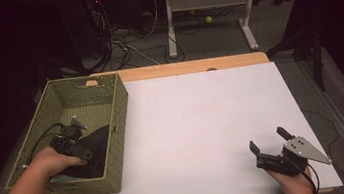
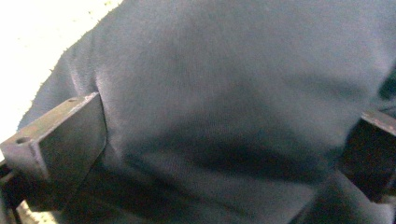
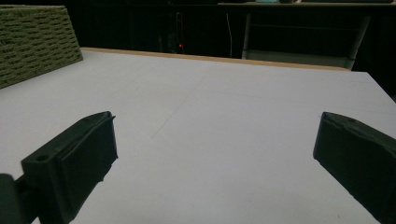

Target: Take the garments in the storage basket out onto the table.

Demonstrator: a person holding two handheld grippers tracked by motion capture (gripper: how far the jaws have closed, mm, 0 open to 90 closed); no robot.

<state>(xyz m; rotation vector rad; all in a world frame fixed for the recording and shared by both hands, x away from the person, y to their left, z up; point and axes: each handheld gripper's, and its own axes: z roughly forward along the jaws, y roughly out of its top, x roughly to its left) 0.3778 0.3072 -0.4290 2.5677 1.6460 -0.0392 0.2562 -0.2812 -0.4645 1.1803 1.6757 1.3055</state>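
Dark cloth (image 1: pixel 95 146) lay bunched inside the woven green basket (image 1: pixel 118 115) at the left edge of the table (image 1: pixel 203 123). The left tool (image 1: pixel 82 150) was down in the basket, and the left gripper view showed its jaws spread wide with the cloth (image 2: pixel 233 107) pressed between them, against the left one. The right tool (image 1: pixel 268 140) rested on the white table top near its front right corner, well apart from the basket, jaws wide apart and holding nothing.

My left gripper (image 1: pixel 81 145) sits inside the basket (image 1: pixel 117 115) at the table's (image 1: pixel 205 133) left edge, against the cloth (image 1: pixel 96 140) in it — my right gripper (image 1: pixel 268 141) rests well apart, at the near right corner.
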